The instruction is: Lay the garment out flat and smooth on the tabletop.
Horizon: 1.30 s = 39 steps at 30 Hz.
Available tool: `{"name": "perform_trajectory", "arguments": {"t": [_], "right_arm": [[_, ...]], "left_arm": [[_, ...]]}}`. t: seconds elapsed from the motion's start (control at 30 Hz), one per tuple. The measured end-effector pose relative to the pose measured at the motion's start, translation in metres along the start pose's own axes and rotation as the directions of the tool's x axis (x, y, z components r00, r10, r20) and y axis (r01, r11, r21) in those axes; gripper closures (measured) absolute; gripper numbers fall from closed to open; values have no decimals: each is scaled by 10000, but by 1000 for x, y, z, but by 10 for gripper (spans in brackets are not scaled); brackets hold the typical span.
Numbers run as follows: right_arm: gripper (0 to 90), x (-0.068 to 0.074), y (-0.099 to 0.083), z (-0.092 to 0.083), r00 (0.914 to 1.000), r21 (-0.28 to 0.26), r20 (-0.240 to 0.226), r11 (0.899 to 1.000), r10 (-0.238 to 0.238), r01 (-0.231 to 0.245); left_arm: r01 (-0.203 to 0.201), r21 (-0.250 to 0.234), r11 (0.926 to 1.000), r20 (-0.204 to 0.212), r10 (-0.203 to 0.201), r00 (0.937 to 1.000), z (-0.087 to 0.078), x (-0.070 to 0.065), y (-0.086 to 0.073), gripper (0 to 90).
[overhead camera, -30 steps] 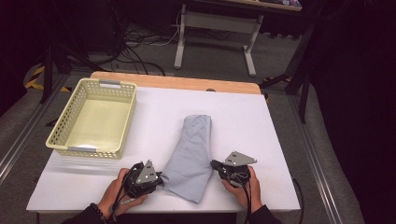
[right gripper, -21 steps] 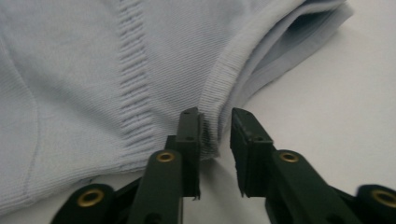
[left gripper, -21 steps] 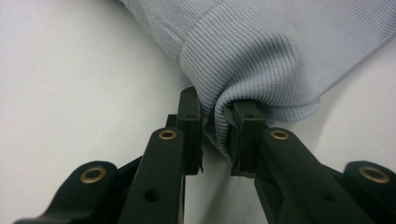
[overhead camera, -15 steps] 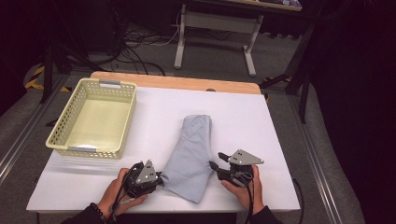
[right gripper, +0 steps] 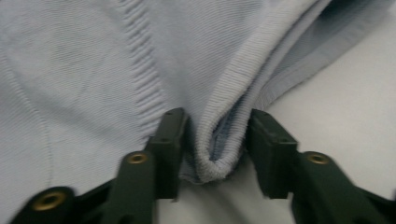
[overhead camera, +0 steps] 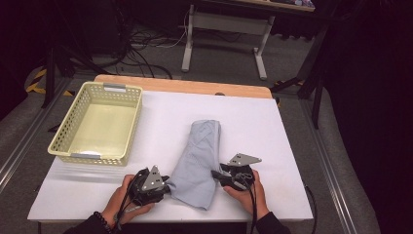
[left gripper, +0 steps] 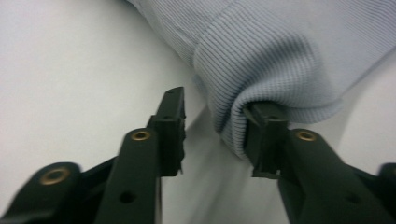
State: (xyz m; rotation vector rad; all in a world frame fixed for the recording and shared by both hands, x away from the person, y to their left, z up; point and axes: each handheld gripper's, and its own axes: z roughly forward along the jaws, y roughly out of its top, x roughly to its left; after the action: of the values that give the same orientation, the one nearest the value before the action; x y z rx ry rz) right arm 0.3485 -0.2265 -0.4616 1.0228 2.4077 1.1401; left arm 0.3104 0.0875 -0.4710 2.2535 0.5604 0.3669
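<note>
Lying on the table: a folded light-blue garment (overhead camera: 197, 163) of ribbed knit rests lengthwise on the white tabletop (overhead camera: 272, 126), narrow end away from the person, wide end at the near edge between the two hands.
Garment at the left gripper: in the left gripper view a rolled ribbed hem (left gripper: 275, 70) drapes over the tip of the right-hand jaw, while the left-hand jaw stands on bare table, apart from the cloth.
Left gripper (overhead camera: 163, 187): jaws part-open and just been opening; cloth hangs on one jaw, the pads do not pinch it.
Garment at the right gripper: in the right gripper view a doubled fold of ribbed edge (right gripper: 217, 154) sits in the gap between the two jaws, the flat body of the cloth spreading beyond the left-hand jaw.
Right gripper (overhead camera: 219, 174): jaws at a middling gap and just been closing around that fold; whether the pads press it I cannot tell.
Hands: left hand (overhead camera: 122, 200) and right hand (overhead camera: 251, 192) hold the grippers at the near table edge.
Basket: a yellow basket (overhead camera: 78, 151) stands at the far left, well apart from the garment.
</note>
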Motion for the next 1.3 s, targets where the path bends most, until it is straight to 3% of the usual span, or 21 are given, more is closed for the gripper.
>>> {"name": "perform_trajectory", "arguments": {"t": [0.1, 0.2, 0.33, 0.4, 0.43, 0.47, 0.5, 0.53, 0.57, 0.7, 0.8, 0.87, 0.93, 1.07, 1.2, 1.23, 1.27, 1.3], "right_arm": [[683, 2, 2, 2, 9998, -6, 3, 9998, -208, 208], [726, 5, 2, 2, 9986, -83, 167, 9987, -496, 498], [748, 5, 4, 2, 9967, -128, 289, 9970, -755, 759], [754, 3, 6, 3, 9957, -173, 389, 9963, -839, 847], [755, 1, 7, 4, 9949, -205, 447, 9956, -907, 916], [755, -1, 9, 6, 9935, -255, 538, 9945, -1000, 1014], [755, -1, 9, 6, 9935, -255, 538, 9945, -1000, 1014], [754, -5, 12, 8, 9925, -310, 605, 9937, -1059, 1079], [754, -6, 13, 9, 9909, -342, 670, 9923, -1168, 1193], [729, -11, 17, 12, 9884, -478, 888, 9906, -1234, 1279], [693, -11, 16, 11, 9874, -569, 1037, 9904, -1197, 1261], [635, -10, 17, 5, 9812, -657, 1510, 9892, -1202, 1313], [636, -10, 17, 2, 9801, -726, 1588, 9887, -1187, 1315], [623, -15, 15, -13, 9771, -1075, 1984, 9892, -765, 992], [664, -12, 16, -26, 9731, -1459, 2191, 9838, -710, 1046], [688, -11, 16, -29, 9717, -1565, 2242, 9814, -743, 1112], [772, -7, 18, -38, 9734, -1958, 2144, 9727, -814, 1244], [772, -7, 18, -38, 9734, -1958, 2144, 9727, -814, 1244]], "left_arm": [[330, 54, 9994, -460, -327, 9984, 1, 2, 1, 473], [477, 83, 9988, -566, -472, 9973, 1, 3, 1, 415], [612, 91, 9981, -242, -610, 9978, 2, 3, 2, 413], [423, 93, 9991, 96, -424, 9991, 4, 1, 5, 418], [330, 88, 9994, 210, -331, 9992, 5, -1, 6, 436], [194, 66, 9998, 340, -196, 9992, 6, -4, 7, 511], [51, 78, 10000, 463, -54, 9989, 7, -6, 9, 511], [-80, 91, 9999, 599, 74, 9982, 8, -8, 11, 607], [-307, 101, 9995, 719, 299, 9970, 9, -12, 13, 638], [-389, 112, 9992, 813, 379, 9960, 10, -14, 14, 741], [-503, 124, 9987, 749, 493, 9960, 9, -16, 14, 777], [-560, 135, 9983, 725, 548, 9959, 8, -16, 14, 801], [-695, 108, 9975, 648, 687, 9955, 8, -18, 13, 810], [-736, 73, 9973, 692, 729, 9949, 6, -20, 12, 816], [-809, 66, 9967, 677, 803, 9945, 6, -22, 12, 816], [-833, 95, 9965, 665, 825, 9944, 5, -22, 11, 816], [-885, 27, 9961, 673, 881, 9938, 5, -23, 11, 816], [-885, 27, 9961, 673, 881, 9938, 5, -23, 11, 816]]}}
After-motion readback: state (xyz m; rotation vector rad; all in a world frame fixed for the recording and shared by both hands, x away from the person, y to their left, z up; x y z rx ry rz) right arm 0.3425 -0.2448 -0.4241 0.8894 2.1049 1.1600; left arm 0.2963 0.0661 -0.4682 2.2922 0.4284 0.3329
